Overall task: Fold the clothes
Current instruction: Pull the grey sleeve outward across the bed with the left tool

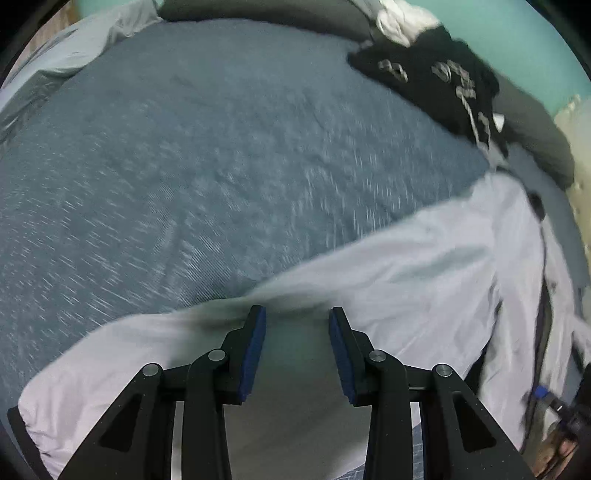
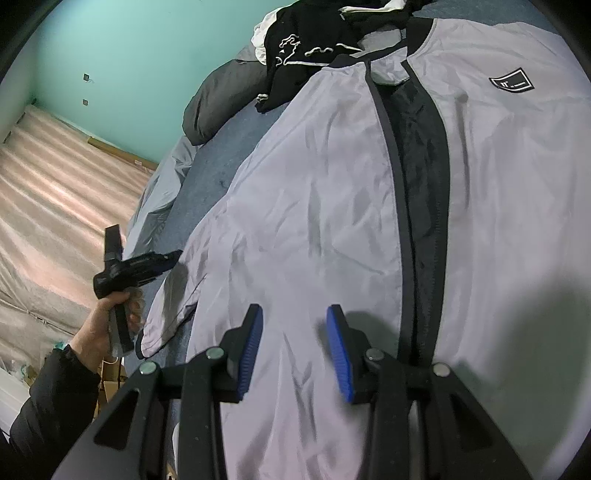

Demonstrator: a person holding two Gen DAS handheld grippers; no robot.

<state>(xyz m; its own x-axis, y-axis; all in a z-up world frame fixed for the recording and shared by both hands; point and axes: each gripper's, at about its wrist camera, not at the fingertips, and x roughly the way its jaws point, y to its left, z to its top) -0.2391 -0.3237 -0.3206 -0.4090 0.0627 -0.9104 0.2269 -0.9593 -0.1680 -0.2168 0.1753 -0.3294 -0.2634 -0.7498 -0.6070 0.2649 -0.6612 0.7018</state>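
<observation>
A pale grey jacket [image 2: 314, 206] with a black zip band and a small black chest patch lies spread, front up, on a blue bedspread [image 1: 203, 155]. Its sleeve [image 1: 369, 291] runs across the lower part of the left wrist view. My left gripper [image 1: 297, 317] hangs open just above that sleeve, nothing between its blue pads. From the right wrist view the left gripper [image 2: 147, 264] shows at the bed's left edge, held by a hand. My right gripper [image 2: 294, 314] is open over the jacket's lower front, left of the zip.
A black garment with white print [image 1: 436, 85] and a white one [image 1: 399, 18] lie piled at the head of the bed, beside a dark grey pillow [image 2: 218, 99]. A turquoise wall [image 2: 129, 55] stands behind. Left of the bed lies a striped covered surface [image 2: 55, 192].
</observation>
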